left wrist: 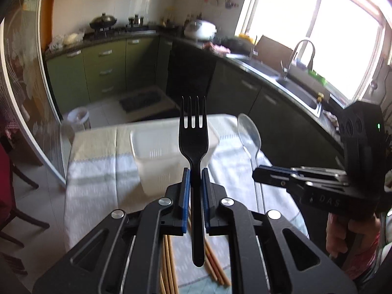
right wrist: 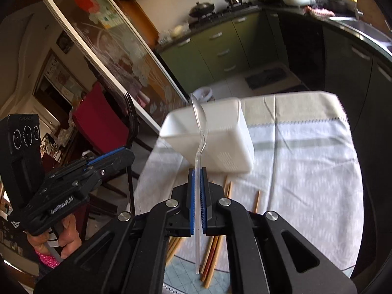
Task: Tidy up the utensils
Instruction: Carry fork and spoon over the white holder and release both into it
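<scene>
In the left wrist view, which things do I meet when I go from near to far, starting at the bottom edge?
chopsticks → left gripper shut on the black fork → white basket → far edge of the table → white bin on the floor → green cabinets

Matt black plastic fork [left wrist: 194,142]; clear, seemingly plastic spoon [right wrist: 199,122].

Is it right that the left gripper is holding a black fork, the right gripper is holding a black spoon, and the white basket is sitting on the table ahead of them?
Not quite. The spoon in the right gripper is clear plastic, not black, as the right wrist view shows. The rest stands: the left gripper holds a black fork, and the white basket sits on the table ahead of them.
</scene>
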Demonstrator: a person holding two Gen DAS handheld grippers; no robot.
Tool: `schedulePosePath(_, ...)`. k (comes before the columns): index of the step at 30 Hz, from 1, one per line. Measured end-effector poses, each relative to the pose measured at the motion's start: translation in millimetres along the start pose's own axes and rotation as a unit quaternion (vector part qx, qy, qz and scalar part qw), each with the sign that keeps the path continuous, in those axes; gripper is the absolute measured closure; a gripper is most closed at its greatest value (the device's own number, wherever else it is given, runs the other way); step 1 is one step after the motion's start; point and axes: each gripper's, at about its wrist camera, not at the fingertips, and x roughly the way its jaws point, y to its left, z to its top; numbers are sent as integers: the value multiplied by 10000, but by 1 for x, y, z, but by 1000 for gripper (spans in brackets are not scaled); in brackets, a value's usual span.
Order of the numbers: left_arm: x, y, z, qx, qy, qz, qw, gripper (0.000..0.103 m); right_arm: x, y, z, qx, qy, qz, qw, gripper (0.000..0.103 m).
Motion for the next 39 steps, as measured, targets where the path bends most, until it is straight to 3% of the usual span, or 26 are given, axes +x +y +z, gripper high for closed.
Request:
schedulePosePath(6, 14, 5, 54, 108, -1557, 120, 9877, 94, -17, 2, 49, -166, -968, 94, 9951, 98)
schedulePosePath(12, 60, 22, 67, 73, -2159, 396, 9756, 94, 5, 7, 91, -479, -1934, -318, 9794, 98)
schedulePosePath(15, 81, 26, 60, 174, -2114, 609, 9753, 94, 25, 7, 104, -642, -2261, -584, 9702, 98)
schedulePosePath(18, 95, 31, 48, 218, -1952, 712, 9779, 94, 54, 0, 107, -736, -2265, -753, 9683, 98)
schedulePosePath(21, 103, 36, 34, 192, -1731, 714, 9821, 94, 72, -4, 98, -779, -2139, -788, 9705, 98)
schedulePosePath(27, 116, 37, 16, 225, -1418, 753, 9868, 94, 91, 4, 67, -1245, -2246, -1243, 9584, 98)
schedulePosePath(31, 123, 37, 6, 207, -1269, 762, 9888, 93, 103, 4, 55, -1317, -2117, -1286, 9598, 98)
schedulePosePath(37, 122, 36, -2, 217, -1223, 792, 9891, 82, 103, 0, 32, -1304, -2004, -1256, 9628, 97)
schedulePosePath(39, 117, 36, -3, 222, -1231, 810, 9888, 81, 99, 0, 27, -1280, -1984, -1226, 9640, 92)
